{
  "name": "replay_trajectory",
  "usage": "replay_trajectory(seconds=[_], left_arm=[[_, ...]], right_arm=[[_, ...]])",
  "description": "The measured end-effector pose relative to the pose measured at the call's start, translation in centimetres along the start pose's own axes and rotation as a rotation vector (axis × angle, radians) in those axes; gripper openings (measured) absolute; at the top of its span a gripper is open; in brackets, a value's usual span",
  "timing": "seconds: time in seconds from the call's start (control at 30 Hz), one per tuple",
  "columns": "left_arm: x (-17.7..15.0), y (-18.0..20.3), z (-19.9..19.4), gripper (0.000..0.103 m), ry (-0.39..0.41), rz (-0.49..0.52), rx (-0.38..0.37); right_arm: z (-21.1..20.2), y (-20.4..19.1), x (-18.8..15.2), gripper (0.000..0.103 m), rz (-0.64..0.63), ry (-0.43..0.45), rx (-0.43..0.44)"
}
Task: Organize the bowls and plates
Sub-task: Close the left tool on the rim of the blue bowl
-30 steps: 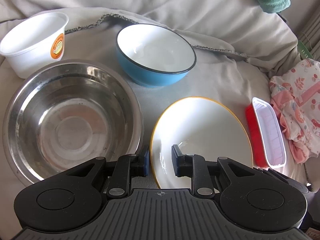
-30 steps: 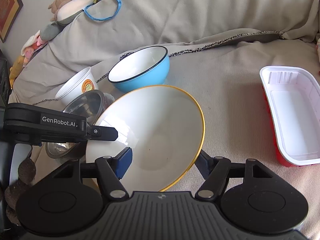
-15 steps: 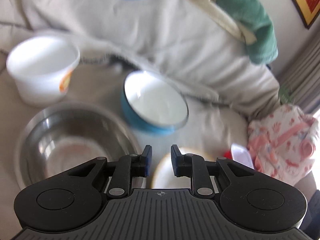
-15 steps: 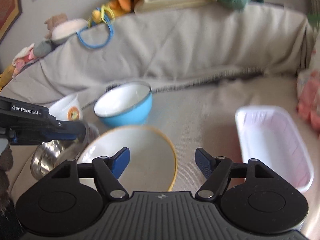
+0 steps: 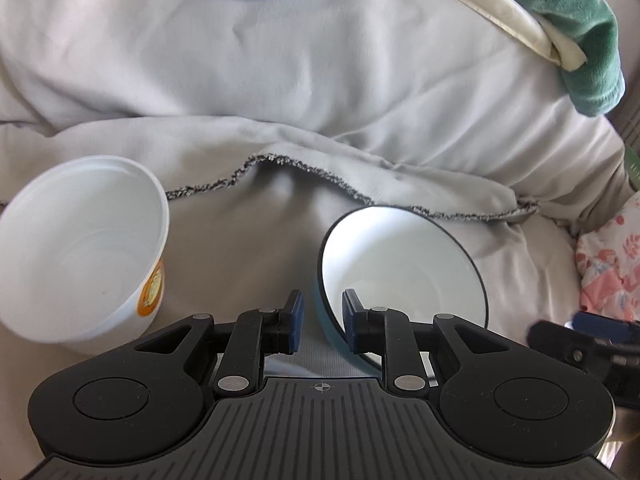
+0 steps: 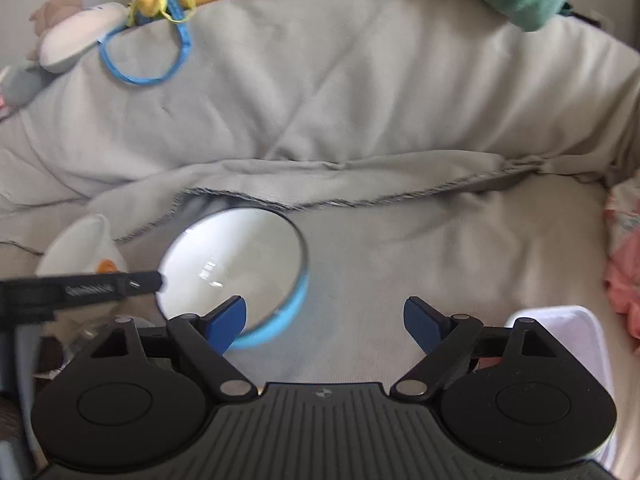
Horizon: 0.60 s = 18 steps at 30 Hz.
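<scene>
The blue bowl with a white inside (image 5: 400,272) sits tilted on the grey blanket. My left gripper (image 5: 322,328) straddles its near left rim, one finger outside and one inside, with a narrow gap still showing beside the wall. The bowl also shows in the right wrist view (image 6: 236,264), left of centre. My right gripper (image 6: 324,320) is wide open and empty, just right of and in front of the bowl. A white plastic tub with an orange label (image 5: 84,248) stands to the left. The yellow-rimmed plate and steel bowl are out of view.
A white and red tray (image 6: 560,344) lies at the lower right. Pink patterned cloth (image 6: 624,264) is at the right edge. Soft toys and a blue ring (image 6: 140,52) rest on the cushion behind, with a green cloth (image 5: 580,40) above.
Both grippers moved forward past the yellow-rimmed plate and steel bowl, which dropped out of view. My left gripper now reaches the blue bowl's rim. The right gripper stays wide open.
</scene>
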<state>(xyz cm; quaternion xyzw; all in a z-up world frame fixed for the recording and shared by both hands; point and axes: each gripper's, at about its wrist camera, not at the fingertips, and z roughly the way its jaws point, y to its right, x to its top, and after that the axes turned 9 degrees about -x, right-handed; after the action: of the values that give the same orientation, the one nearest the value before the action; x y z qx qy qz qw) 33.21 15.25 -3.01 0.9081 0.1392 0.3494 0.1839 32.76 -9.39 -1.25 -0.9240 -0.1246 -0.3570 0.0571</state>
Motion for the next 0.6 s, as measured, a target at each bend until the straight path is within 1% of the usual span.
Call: replay_trajectory(seconds=[0.07,0.17,0.27,0.33,0.37,0.4,0.43,0.47,0.5,0.53,0.6], left_arm=[[0.0,-0.3,0.3,0.024,0.007,0.018,0.007],[0.2,-0.7,1.2,0.027,-0.023,0.034,0.006],[0.4,-1.1,1.7,0.027,-0.029,0.027,-0.002],[0.4,-1.2,2.0,0.027,-0.041,0.027,-0.004],[0.3,-1.1,2.2,0.026,-0.045,0.029,-0.006],[0.2,-0.9,2.5,0.026,-0.051,0.033,-0.008],[0.1,-0.8,2.8,0.026,-0.061,0.038,-0.019],[-0.1,-0.6,3.0,0.029,-0.073,0.037,-0.039],[-0.3,-0.4,3.2,0.029,-0.078,0.038,-0.035],[-0.5,-0.1,3.1,0.026,-0.070,0.054,-0.020],[-0.8,0.6,2.9,0.026,-0.074,0.085,-0.003]], right_arm=[[1.3,-0.3,1.2,0.085,0.033,-0.042,0.044],[4.2,-0.8,2.7,0.074,0.088,-0.077,0.057],[7.6,-0.9,3.0,0.065,0.126,-0.115,0.059],[9.2,-0.2,2.4,0.051,0.178,-0.151,0.088],[9.9,-0.2,2.1,0.045,0.172,-0.189,0.106],[10.1,-0.2,1.7,0.037,0.164,-0.209,0.122],[10.3,-0.2,1.4,0.034,0.156,-0.216,0.145],[10.2,-0.4,1.1,0.033,0.149,-0.219,0.158],[10.1,-0.5,0.9,0.033,0.140,-0.209,0.158],[9.9,-0.6,0.8,0.033,0.132,-0.201,0.156],[9.7,-0.4,0.6,0.032,0.139,-0.201,0.163]])
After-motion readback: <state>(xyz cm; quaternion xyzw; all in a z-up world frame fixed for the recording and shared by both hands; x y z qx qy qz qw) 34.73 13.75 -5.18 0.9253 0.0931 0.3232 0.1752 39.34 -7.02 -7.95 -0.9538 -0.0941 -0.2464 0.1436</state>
